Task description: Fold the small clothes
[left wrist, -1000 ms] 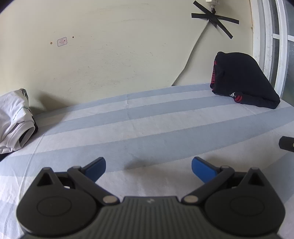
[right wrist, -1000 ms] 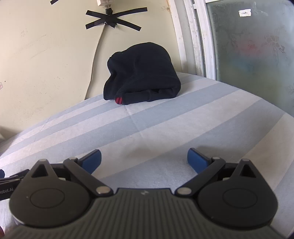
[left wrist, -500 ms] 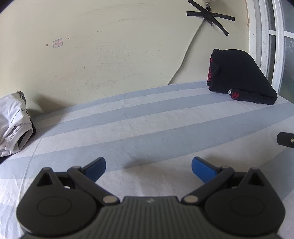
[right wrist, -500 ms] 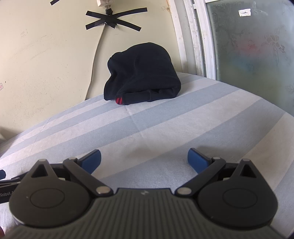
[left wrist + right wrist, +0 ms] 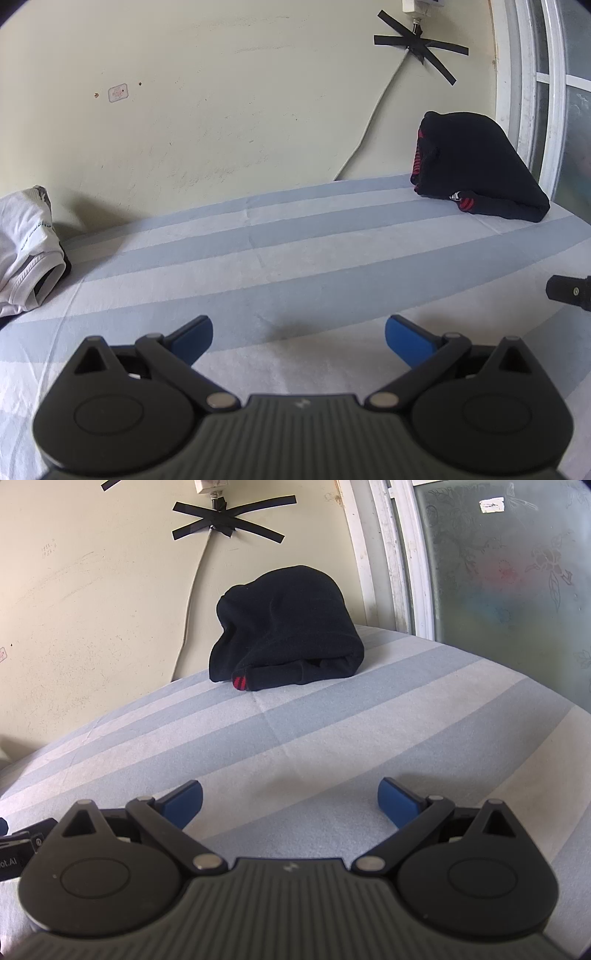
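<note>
Blue-and-white striped sheet (image 5: 295, 258) lying bare ahead of both grippers, ending at cream wall (image 5: 221, 110). Left gripper (image 5: 299, 334) and right gripper (image 5: 290, 797) hovering, jaws spread, empty. Black bundled garment with red stripes (image 5: 284, 627) sitting well ahead of right gripper; white crumpled garment (image 5: 26, 243) far left, its print unreadable.

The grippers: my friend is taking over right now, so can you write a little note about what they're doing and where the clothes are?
Left gripper: open, holding nothing, above the striped sheet.
Right gripper: open, holding nothing.
Black garment: bunched up at the far end by the wall, near the window.
White garment: heaped at the sheet's left edge.
Done: no neat fold visible yet.
Left: pick one, spread it, fold it.
</note>
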Available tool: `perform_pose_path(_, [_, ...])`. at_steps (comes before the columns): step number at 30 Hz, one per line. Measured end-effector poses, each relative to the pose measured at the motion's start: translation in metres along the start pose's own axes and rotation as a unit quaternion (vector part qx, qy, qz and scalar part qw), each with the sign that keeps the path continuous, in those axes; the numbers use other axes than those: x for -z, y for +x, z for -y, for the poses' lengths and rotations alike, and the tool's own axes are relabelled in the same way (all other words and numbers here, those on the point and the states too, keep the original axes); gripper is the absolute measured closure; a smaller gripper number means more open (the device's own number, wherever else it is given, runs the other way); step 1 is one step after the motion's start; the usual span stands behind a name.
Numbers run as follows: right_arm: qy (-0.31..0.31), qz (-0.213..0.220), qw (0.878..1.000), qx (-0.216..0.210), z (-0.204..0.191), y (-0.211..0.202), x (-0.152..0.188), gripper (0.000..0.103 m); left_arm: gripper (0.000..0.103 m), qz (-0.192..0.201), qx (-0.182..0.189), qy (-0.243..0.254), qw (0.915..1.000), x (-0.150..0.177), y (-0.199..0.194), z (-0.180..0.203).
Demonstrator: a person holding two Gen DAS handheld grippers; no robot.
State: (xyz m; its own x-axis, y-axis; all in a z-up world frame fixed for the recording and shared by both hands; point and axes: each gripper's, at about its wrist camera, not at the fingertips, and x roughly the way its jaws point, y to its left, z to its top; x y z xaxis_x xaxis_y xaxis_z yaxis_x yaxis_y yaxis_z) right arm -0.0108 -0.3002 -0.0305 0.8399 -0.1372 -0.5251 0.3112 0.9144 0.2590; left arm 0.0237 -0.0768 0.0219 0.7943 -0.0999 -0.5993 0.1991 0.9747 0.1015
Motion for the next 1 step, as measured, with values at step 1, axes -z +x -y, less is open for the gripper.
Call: perform_pose_path(1, [0.000,0.000,1.000,0.000,0.0001,0.0000,0.0000,0.000,0.000,0.000,0.001,0.002,1.0000,0.0000,0.0001,0.0008])
